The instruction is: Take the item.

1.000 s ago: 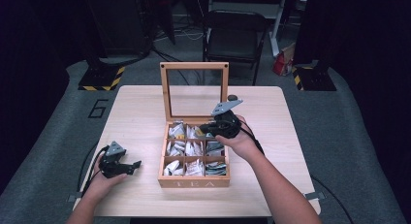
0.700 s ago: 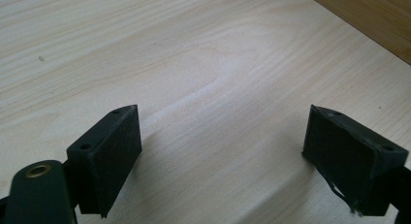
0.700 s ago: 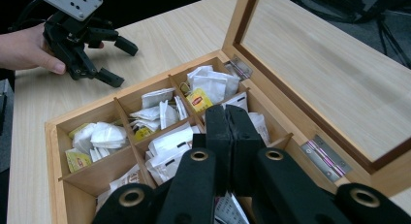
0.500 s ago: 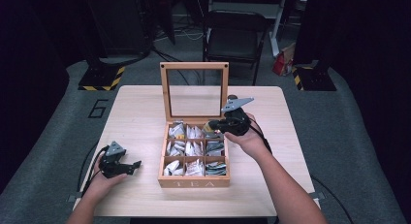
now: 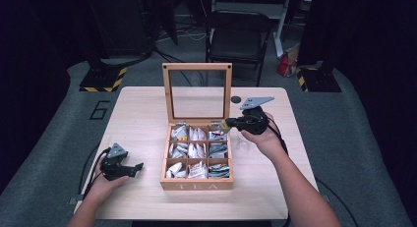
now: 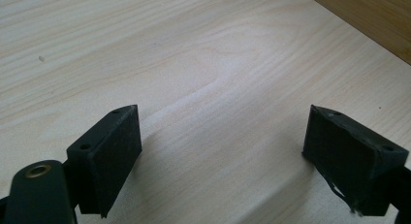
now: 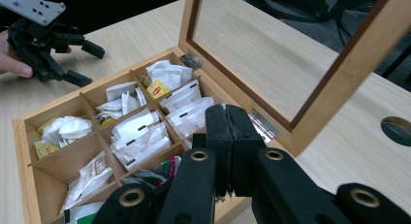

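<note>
wooden tea box (image 5: 196, 184) mid-table, lid up, paper tea bags (image 7: 140, 136) inside: light, floppy, pinch by edge. right gripper (image 7: 226, 118) pressed closed, nothing visible between jaws, over back right compartment. left gripper (image 6: 220, 151) spread wide, empty, on table.

The right gripper (image 7: 227, 136) hides the tea box's (image 7: 22, 151) near compartments, and whether its pressed-together jaws pinch anything is unclear. Packet (image 5: 196, 134) labels are too small to read from above.
</note>
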`<state>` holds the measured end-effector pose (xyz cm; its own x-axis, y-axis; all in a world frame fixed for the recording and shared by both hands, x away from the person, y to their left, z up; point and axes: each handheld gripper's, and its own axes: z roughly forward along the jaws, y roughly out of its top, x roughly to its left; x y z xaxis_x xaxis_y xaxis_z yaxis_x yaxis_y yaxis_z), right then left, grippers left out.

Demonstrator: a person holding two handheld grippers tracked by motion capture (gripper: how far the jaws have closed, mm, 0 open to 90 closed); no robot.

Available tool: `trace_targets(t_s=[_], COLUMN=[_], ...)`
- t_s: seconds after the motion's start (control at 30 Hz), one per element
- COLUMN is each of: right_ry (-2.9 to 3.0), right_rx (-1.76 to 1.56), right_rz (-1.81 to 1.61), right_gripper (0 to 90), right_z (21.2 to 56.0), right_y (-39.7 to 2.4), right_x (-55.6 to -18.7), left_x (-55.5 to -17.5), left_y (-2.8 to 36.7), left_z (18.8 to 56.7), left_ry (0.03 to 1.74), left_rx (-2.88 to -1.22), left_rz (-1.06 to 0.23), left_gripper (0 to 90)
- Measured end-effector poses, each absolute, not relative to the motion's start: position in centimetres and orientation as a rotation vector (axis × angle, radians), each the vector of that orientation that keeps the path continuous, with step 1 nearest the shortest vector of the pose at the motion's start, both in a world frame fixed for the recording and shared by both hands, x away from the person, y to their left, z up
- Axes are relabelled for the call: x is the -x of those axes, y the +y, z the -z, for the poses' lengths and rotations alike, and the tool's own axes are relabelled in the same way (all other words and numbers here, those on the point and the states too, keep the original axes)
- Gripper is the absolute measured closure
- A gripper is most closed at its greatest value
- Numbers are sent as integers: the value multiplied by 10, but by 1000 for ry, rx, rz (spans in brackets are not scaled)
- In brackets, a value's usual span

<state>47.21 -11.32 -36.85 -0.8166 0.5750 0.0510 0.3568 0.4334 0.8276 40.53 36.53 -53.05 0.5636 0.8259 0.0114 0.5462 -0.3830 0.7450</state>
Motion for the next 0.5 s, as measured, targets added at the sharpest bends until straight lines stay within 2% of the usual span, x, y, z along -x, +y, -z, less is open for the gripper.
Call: trace_targets(t_s=[0.5], right_ry=[2407], right_rx=[-853], right_rz=[-1317], right_gripper=[891], right_z=[365], right_y=[-131], right_x=[-475], left_x=[-405], left_y=[365], left_z=[531], left_ry=[1095], left_rx=[-2085], left_rz=[-504], left_gripper=[131])
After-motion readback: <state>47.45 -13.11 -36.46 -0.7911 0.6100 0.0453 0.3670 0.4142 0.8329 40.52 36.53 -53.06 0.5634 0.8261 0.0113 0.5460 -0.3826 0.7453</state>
